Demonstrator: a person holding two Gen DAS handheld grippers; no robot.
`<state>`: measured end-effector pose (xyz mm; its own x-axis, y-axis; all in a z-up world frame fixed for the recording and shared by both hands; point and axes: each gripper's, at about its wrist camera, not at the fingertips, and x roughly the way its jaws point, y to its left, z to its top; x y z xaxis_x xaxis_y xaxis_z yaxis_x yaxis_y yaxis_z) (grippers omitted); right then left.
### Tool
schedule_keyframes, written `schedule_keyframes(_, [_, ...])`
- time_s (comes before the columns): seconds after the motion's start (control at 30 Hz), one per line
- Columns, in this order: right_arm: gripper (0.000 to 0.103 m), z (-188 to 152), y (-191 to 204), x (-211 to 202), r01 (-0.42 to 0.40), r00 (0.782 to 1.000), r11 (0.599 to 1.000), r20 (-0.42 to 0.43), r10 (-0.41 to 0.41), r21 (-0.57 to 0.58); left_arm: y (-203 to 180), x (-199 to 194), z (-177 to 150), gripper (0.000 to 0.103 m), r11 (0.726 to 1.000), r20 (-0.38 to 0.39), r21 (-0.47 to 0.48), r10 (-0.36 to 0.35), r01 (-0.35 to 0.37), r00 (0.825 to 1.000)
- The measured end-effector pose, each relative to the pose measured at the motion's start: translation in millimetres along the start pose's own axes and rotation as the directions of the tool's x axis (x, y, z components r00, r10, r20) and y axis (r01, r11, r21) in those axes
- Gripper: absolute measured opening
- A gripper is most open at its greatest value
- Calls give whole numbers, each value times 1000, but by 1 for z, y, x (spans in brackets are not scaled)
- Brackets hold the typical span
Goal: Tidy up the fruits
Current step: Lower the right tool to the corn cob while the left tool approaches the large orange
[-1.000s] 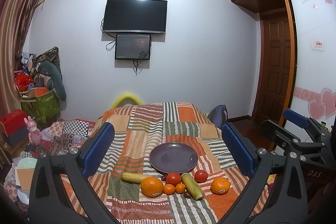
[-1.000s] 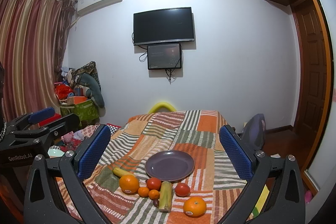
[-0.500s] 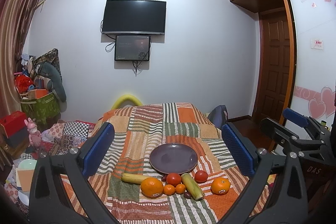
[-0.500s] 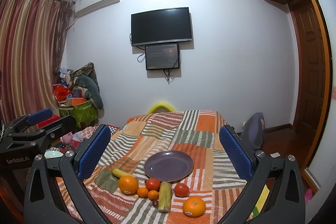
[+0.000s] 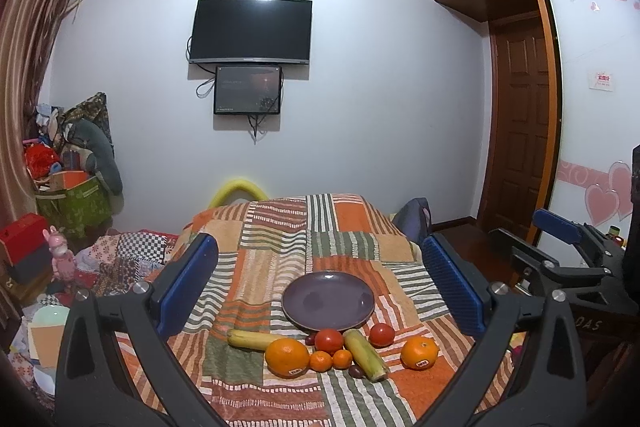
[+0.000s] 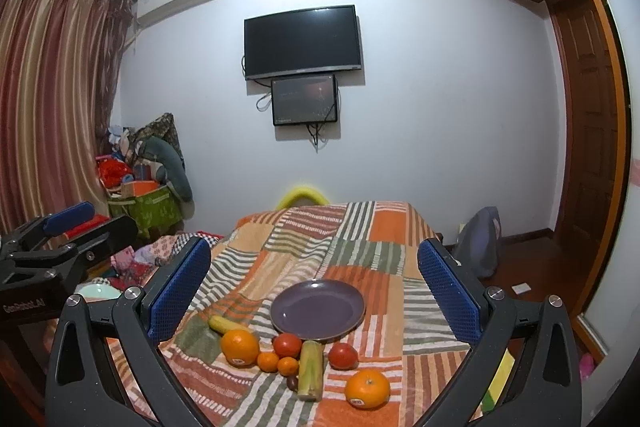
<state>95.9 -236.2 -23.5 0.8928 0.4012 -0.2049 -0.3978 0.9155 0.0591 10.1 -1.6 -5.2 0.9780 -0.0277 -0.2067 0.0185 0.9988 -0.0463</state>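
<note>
Both claws hang wide apart and empty, well short of the fruit: the left claw (image 5: 320,283) and the right claw (image 6: 314,281) each frame the spread between their blue pads. Nearest on the striped bedcover (image 5: 280,227) lies the fruit row. From the right claw, the sticker orange (image 6: 367,389) sits closest, low and to the right, with a tomato (image 6: 343,355) just behind it. From the left claw, the bigger orange (image 5: 287,357) lies closest, slightly left of centre, with the banana (image 5: 252,339) beyond it, its long axis running crosswise. The corn (image 5: 366,355) points roughly away, toward the plate (image 5: 328,301), which stands empty just behind the row. In my judgement nothing is sorted yet, and each claw is best placed for the orange on its own side, reaching forward and down.
</note>
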Motion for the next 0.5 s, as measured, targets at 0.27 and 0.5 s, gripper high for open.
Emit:
schedule_keyframes(0.27, [99, -11, -12, 12, 15, 999, 1000, -42, -15, 9, 6, 22, -8, 80, 1000, -79, 8, -14, 15, 997])
schedule_keyframes(0.5, [73, -31, -25, 36, 2, 986, 1000, -167, -1, 8, 23, 56, -27, 71, 1000, -194, 14, 5, -2, 981])
